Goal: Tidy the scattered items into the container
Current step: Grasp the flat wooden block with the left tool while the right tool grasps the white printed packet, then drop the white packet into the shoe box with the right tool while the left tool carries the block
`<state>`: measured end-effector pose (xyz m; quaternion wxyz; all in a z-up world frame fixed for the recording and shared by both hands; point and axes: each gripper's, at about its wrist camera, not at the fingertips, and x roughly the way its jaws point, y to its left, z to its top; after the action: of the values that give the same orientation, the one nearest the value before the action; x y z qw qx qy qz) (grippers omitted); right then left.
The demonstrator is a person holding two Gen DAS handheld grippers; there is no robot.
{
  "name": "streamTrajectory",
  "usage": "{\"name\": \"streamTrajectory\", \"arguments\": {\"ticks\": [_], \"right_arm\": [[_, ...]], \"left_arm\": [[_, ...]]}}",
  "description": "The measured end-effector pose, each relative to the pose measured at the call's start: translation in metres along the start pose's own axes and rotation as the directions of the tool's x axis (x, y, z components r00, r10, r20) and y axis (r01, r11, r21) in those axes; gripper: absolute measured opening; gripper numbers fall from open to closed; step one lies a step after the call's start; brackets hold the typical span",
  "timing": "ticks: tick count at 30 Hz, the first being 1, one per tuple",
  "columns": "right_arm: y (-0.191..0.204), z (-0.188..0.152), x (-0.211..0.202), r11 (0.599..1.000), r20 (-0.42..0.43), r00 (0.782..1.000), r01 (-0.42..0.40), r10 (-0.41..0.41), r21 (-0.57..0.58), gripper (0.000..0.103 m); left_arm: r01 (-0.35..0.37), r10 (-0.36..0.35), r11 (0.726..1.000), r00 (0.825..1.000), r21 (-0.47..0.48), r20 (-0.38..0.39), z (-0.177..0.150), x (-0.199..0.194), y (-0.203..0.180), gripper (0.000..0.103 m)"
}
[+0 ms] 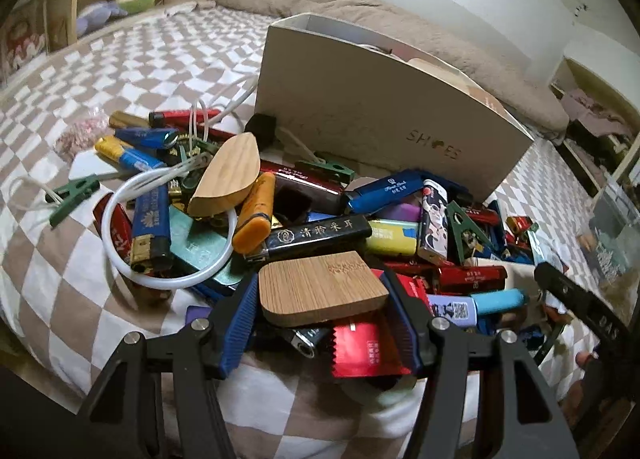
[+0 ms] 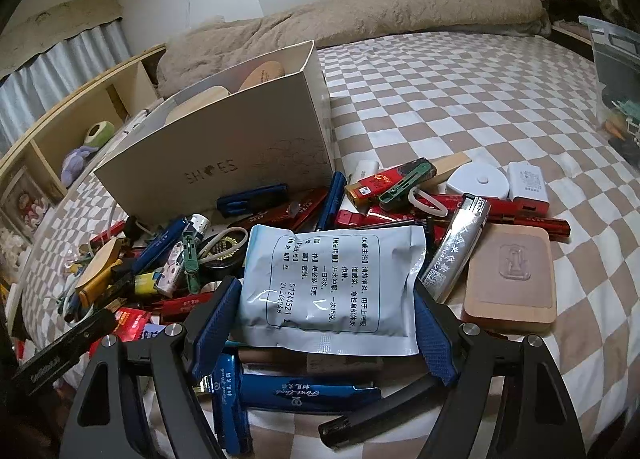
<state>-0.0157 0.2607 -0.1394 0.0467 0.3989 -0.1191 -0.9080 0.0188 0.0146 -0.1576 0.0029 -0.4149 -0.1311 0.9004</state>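
1. Shoebox [image 1: 384, 107] — the container — stands in the upper centre of the left wrist view, its long printed wall facing you, open top tilted away; some wooden pieces already lie inside, as the right wrist view shows.
2. Your left gripper [image 1: 322, 291] sits at lower centre of its frame. Its blue pads [image 1: 242, 311] press both ends of a flat wooden block [image 1: 320, 287], so it is clamped on that block. The block's long axis runs left to right across the frame, square between the pads.
3. Your right gripper [image 2: 326, 299] grips a pale blue medicine sachet [image 2: 332, 279] at lower centre of its frame; the pads pinch the sachet's side edges, its long axis pointing up the frame toward the box.
4. Key relation: from the left gripper the shoebox lies straight up-frame, beyond the heap of lighters [image 1: 312, 239] and green clips [image 1: 466, 231]. From the right gripper the shoebox [image 2: 224, 155] lies up and to the left.
5. Judgement: both loads look ready to lift. The near wall is tall, so you need to rise clear of it before crossing.
6. Watch: the white tubing loop [image 1: 168, 231] lies left of the block, apart from it.
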Motion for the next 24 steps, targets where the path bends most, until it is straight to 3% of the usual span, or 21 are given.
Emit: {"name": "streamTrajectory", "arguments": {"ticks": [13,24], "right_arm": [[0.009,0.001,-0.008,0.999,0.034,0.999,-0.028,0.029,-0.035,0.082],[0.016,0.003,-0.018,0.997,0.079,0.995,-0.048,0.053,-0.059,0.082]], "left_arm": [[0.024,-0.025,1.0,0.992,0.007,0.122,0.012,-0.023,0.004,0.061],[0.068,-0.078,0.996,0.972,0.051,0.223,0.041,-0.048,-0.003,0.061]]}}
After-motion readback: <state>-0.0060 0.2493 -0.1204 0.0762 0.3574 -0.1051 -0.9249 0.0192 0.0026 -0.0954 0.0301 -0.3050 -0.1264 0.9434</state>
